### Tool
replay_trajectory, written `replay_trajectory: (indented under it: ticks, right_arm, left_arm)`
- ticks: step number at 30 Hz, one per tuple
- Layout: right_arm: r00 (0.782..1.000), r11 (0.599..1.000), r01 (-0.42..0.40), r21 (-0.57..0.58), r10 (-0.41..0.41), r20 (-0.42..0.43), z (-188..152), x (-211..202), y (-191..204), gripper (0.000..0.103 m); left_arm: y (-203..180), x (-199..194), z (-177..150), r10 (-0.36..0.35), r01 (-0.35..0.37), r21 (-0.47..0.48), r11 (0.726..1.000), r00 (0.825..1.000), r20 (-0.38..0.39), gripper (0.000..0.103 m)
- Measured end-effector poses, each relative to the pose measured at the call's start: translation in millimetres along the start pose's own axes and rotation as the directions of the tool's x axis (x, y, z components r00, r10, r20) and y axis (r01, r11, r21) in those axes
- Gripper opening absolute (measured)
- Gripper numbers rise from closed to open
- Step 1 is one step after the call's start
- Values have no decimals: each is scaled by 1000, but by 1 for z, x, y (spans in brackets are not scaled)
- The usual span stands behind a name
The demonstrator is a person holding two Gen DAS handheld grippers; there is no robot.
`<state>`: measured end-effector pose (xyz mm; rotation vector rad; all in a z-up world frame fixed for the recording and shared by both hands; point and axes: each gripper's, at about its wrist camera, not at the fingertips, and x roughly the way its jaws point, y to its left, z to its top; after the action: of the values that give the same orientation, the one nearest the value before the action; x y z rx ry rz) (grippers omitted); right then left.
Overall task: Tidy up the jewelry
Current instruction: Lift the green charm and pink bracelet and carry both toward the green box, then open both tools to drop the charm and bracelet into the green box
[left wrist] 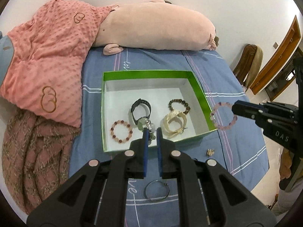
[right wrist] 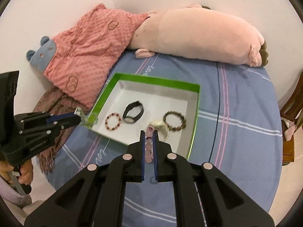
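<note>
A green box (left wrist: 145, 72) with a white floor lies on the blue bedsheet. In it are a black watch (left wrist: 145, 102), a red-and-pink bead bracelet (left wrist: 111, 131), a brown bead bracelet (left wrist: 179, 100) and a cream hair claw (left wrist: 174, 121). My left gripper (left wrist: 151, 130) is shut on a pale green bead charm with a silver clasp (left wrist: 141, 124) and hovers over the box's near edge. My right gripper (right wrist: 149, 132) is shut on a pink bead bracelet (right wrist: 149, 143), held in the air by the box's right wall. A silver bangle (left wrist: 156, 191) and a small gold trinket (left wrist: 210, 152) lie on the sheet.
A pink dotted blanket (left wrist: 49, 56) and a long pink plush pillow (left wrist: 155, 28) lie behind the box. A brown woven scarf (left wrist: 32, 147) hangs at the bed's left edge. A wooden chair (left wrist: 246, 64) stands at the right of the bed.
</note>
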<state>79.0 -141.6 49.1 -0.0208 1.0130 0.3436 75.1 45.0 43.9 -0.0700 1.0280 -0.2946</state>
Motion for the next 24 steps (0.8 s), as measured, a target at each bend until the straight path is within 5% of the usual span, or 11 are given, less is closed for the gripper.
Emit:
replay_trajectory:
  ticks: [8, 24]
  right_arm:
    - [1000, 1000, 25, 4, -25, 5, 25, 23, -14, 7]
    - [987, 997, 56, 49, -47, -154, 23, 111, -34, 7]
  left_arm:
    - [-2, 32, 13, -22, 22, -1, 1000, 999, -43, 8]
    - [14, 118, -2, -12, 1, -55, 999, 980, -200, 8]
